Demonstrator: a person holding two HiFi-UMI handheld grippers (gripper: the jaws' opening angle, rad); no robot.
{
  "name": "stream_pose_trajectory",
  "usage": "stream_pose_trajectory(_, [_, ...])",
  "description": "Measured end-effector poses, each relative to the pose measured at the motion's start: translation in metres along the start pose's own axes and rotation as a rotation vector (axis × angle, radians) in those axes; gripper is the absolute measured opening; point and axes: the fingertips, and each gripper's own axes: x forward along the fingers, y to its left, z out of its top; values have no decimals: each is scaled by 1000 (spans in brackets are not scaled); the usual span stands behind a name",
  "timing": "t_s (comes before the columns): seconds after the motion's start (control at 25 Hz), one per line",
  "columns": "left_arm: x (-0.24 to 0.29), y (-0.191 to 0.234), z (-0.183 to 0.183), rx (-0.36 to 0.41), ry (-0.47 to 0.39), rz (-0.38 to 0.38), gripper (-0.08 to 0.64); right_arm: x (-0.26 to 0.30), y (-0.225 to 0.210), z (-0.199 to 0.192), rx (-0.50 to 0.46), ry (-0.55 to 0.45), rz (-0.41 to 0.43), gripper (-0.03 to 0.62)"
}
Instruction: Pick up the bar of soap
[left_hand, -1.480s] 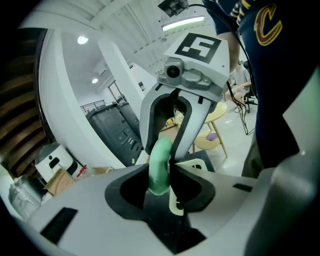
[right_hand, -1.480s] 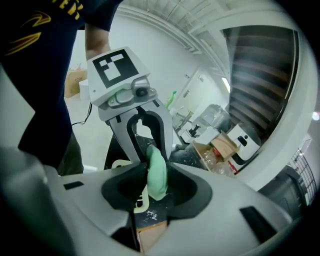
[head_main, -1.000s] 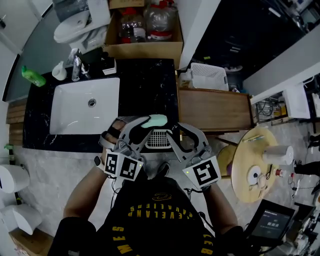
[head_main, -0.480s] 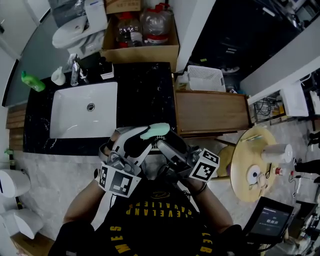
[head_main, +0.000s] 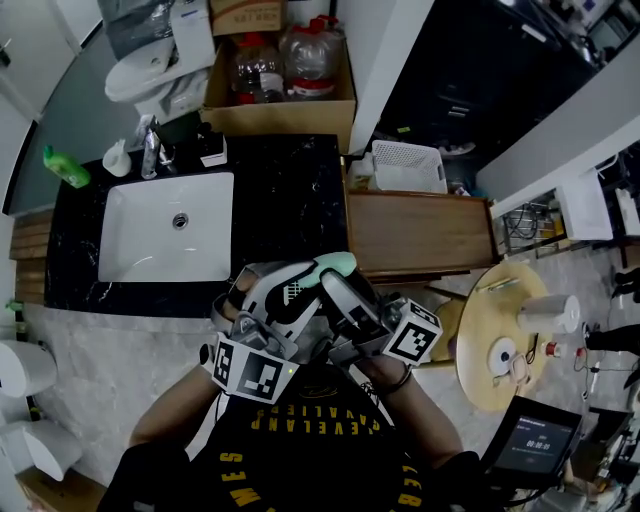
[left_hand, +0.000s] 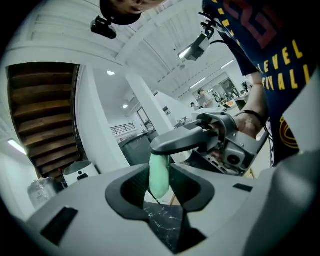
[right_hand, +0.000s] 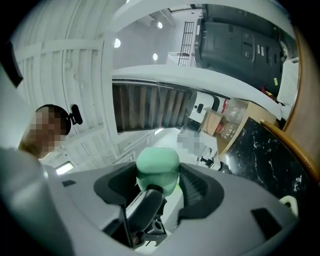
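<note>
Pinched in left claw (left_hand: 161, 196) at centre of head view: bar of soap (head_main: 337, 263).
Smooth, mint-green, rounded; long axis upright in left gripper view. Straddled loosely by right claw (right_hand: 159, 192), just opened wide.

From the head view, the left gripper (head_main: 318, 272) covers most of the bar of soap (head_main: 340, 262); only one end peeks out. In the right gripper view, one of its fingers (right_hand: 145, 202) hides the soap's bottom. The top edge cuts off the toilet (head_main: 150, 65). The little things on the round table (head_main: 485, 310) are too small to tell.
</note>
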Motion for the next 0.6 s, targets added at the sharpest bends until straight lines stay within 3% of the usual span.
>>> stream_pose_trajectory(0.4, [-6,10,6,-312,-57,-90,175,-2,2,13,-43,-1,-8,275])
stream_pose_trajectory(0.6, [-17,17,-3,-684,-127,-96,175,-3,-5,10,-24,-2,-43,275])
